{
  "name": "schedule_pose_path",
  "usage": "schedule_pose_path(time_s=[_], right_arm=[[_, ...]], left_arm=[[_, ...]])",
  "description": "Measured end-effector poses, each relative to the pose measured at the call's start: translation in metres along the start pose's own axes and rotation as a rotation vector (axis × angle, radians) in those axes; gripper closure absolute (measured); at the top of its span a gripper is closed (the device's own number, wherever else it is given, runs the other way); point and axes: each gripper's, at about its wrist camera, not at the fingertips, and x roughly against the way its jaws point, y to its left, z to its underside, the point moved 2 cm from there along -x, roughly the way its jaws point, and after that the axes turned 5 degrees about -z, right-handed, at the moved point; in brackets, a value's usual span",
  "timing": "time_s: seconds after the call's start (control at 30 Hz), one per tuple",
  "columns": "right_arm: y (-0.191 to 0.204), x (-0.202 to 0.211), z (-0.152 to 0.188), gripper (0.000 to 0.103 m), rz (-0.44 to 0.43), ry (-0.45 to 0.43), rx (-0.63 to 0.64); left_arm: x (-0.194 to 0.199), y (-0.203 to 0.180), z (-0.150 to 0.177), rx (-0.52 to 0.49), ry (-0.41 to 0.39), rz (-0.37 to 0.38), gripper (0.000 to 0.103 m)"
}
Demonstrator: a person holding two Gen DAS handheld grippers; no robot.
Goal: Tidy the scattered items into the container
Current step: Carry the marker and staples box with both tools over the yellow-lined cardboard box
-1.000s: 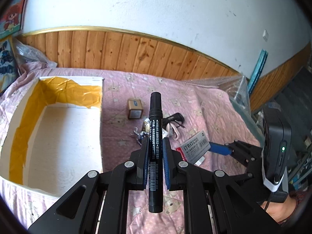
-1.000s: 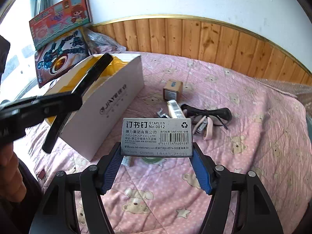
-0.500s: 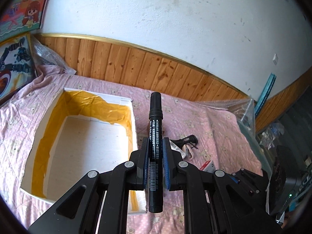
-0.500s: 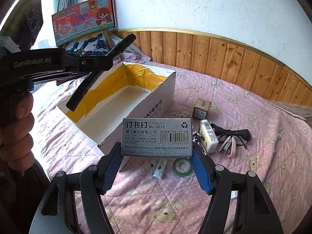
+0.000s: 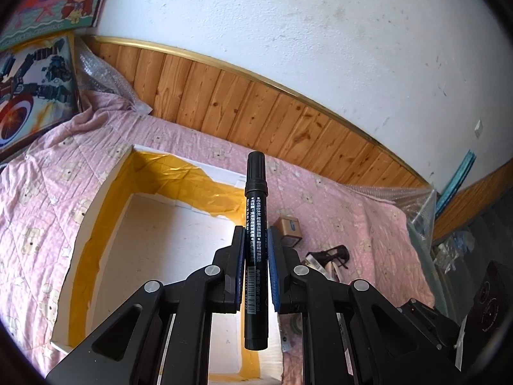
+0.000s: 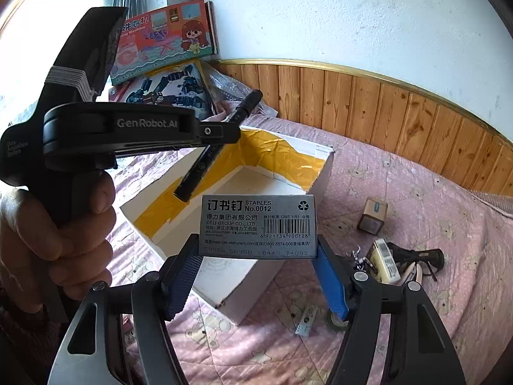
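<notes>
My left gripper point(image 5: 256, 234) is shut on a black marker point(image 5: 255, 205) and holds it above the open white box point(image 5: 105, 192) lined with yellow tape. In the right wrist view the left gripper point(image 6: 221, 134) and its marker point(image 6: 221, 147) hang over the box point(image 6: 320, 173). My right gripper point(image 6: 258, 256) is shut on a grey staples box point(image 6: 258, 224), held in the air near the box's right front corner.
On the pink bear-print quilt point(image 6: 433, 192) lie a small brown cube box point(image 6: 373, 215), a white-yellow packet point(image 6: 386, 263), a black clip and cord point(image 6: 423, 256), a tape roll point(image 6: 335, 320) and a small white piece point(image 6: 306, 320). Picture boxes point(image 6: 166, 38) lean on the wall.
Both grippers have risen and moved left toward the box. The marker now hangs over the box's opening. The staples box is nearer the box's right corner. Both grips are unchanged.
</notes>
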Motion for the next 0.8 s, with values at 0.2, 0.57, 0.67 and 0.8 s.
schedule_pose_path(time_s=[0.2,0.57,0.67,0.8], right_arm=[[0.007,-0.017,-0.025,0.034,0.013,0.002,0.051],[-0.021,-0.058,-0.064,0.034,0.018,0.063,0.045],[-0.030,-0.071,-0.074,0.034,-0.011,0.083,0.016],[-0.040,-0.091,-0.086,0.034,-0.056,0.117,-0.028]], left_arm=[[-0.023,0.024,-0.009,0.095,0.036,0.014,0.089],[-0.074,0.068,-0.030,0.242,0.117,-0.005,0.089],[-0.087,0.074,-0.030,0.261,0.144,-0.008,0.089],[-0.097,0.082,-0.030,0.289,0.173,-0.028,0.089]])
